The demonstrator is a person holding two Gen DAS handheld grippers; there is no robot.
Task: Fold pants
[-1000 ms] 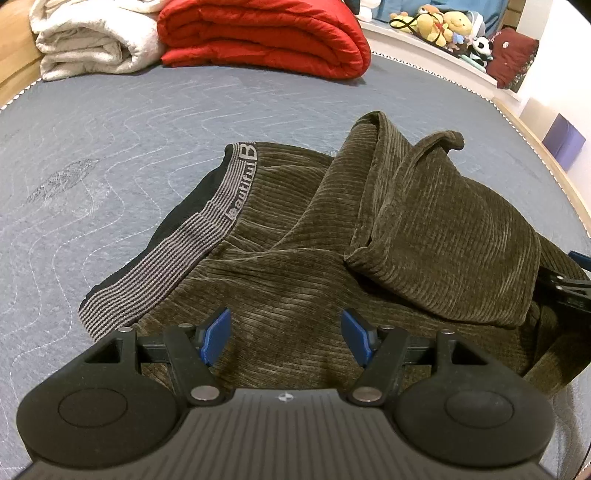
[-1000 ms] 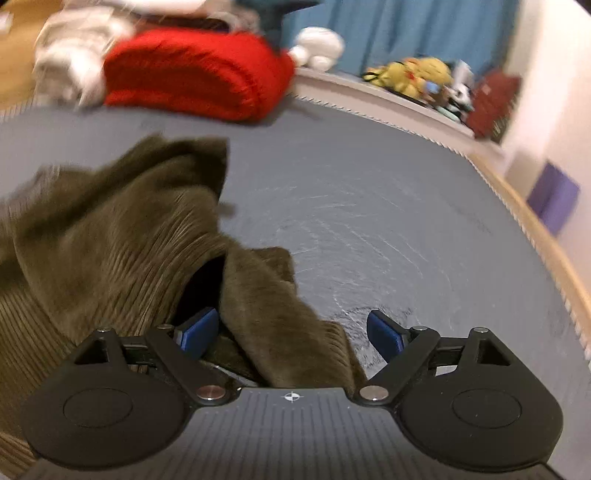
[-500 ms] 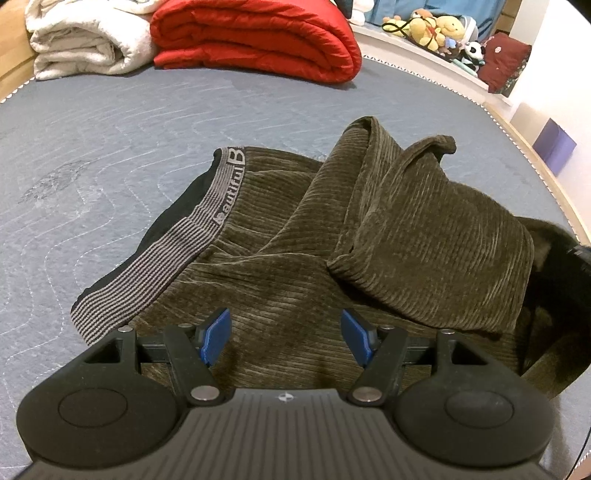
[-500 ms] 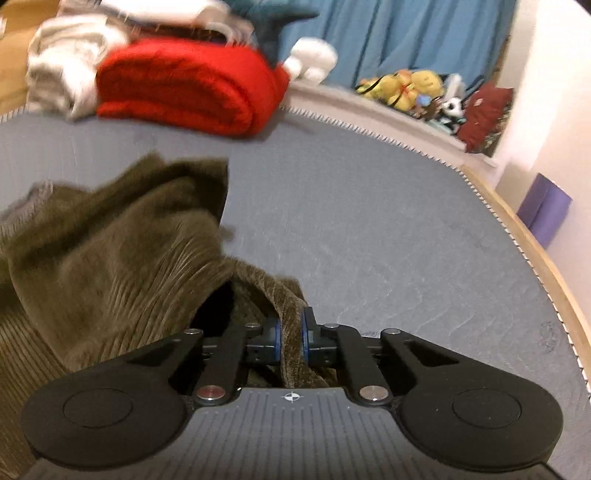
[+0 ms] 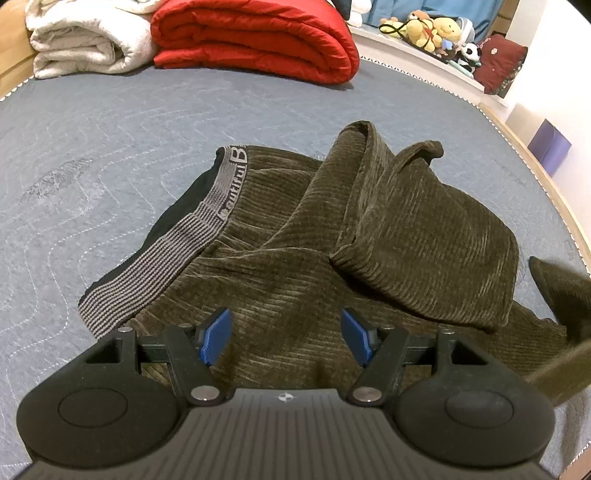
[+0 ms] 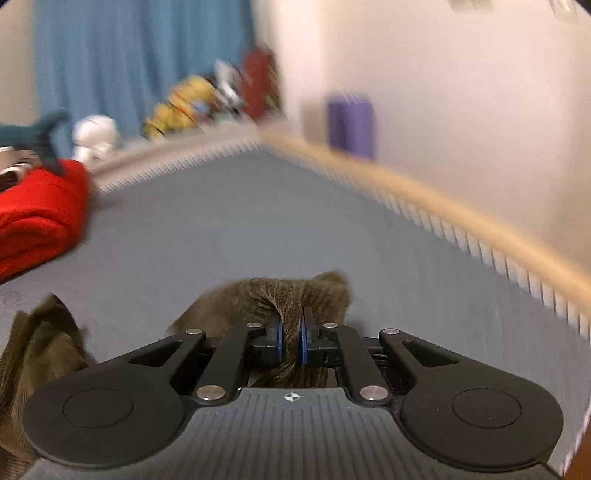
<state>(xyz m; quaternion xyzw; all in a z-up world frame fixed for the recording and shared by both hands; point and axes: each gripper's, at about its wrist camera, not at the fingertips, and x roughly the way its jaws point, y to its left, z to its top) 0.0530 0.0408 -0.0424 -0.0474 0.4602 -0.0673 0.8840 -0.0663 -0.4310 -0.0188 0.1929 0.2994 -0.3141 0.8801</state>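
The olive corduroy pants (image 5: 303, 266) lie crumpled on the grey quilted mattress (image 5: 110, 147), nearer its right edge than its left, with the grey striped waistband (image 5: 177, 251) turned toward the left edge. Bare mattress runs wide on the left and toward the far edge, where a folded red quilt (image 5: 255, 37) and a white blanket (image 5: 85, 40) are stacked. Along the right edge a wooden frame (image 6: 443, 206) borders the mattress, with a purple box (image 6: 351, 125) beyond it and soft toys (image 5: 432, 29) on the ledge past the far right corner.

The left gripper (image 5: 284, 336) hovers over the seat of the pants, jaws well apart with nothing between them. The right gripper (image 6: 290, 338) has its jaws closed tight on a bunch of corduroy, one pant leg's end.

The right wrist view is heavily smeared, so the toys and box there are only coloured shapes. In the left view a dark, blurred piece of fabric (image 5: 557, 291) rises at the right border, cut off.

A second ago the right jaws stood wide around that fabric; they have since clamped it. That view has swung from the pants heap to the right edge and wall. The left view has hardly changed.
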